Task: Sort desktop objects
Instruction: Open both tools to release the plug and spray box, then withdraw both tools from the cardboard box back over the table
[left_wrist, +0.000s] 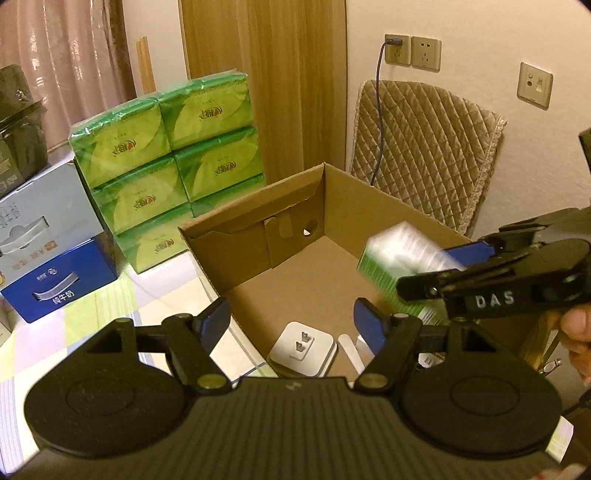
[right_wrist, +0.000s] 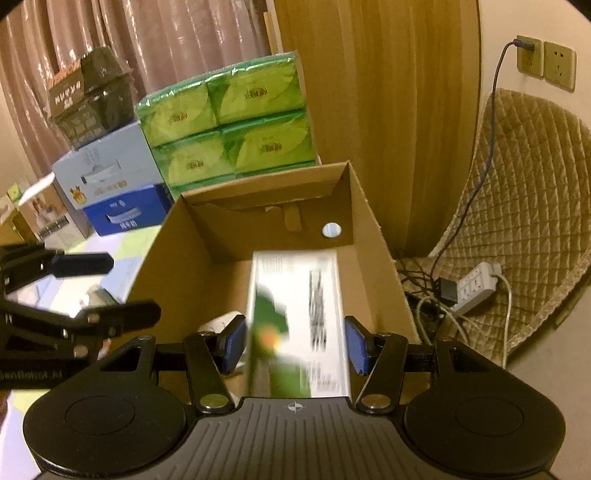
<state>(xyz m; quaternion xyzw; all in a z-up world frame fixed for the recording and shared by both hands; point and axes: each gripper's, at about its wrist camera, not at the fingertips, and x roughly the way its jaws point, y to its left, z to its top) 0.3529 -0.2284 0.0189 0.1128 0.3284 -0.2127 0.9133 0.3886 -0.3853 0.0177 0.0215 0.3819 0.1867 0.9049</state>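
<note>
The right gripper (right_wrist: 294, 349) holds a green-and-white carton (right_wrist: 295, 317) over the open cardboard box (left_wrist: 255, 236), fingers flanking it (blur hides contact, so grip undetermined), evidently positioned for deposit. The left gripper (left_wrist: 291, 325) hangs spread and empty at the box's near edge.

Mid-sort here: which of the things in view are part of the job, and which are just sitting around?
In the job:
cardboard box
green-and-white carton between the right gripper pads, over the box
white plug adapter already in the box
left gripper, open, holding nothing

Just lying about:
green tissue packs
blue-and-white milk carton
quilted chair
power strip
</note>
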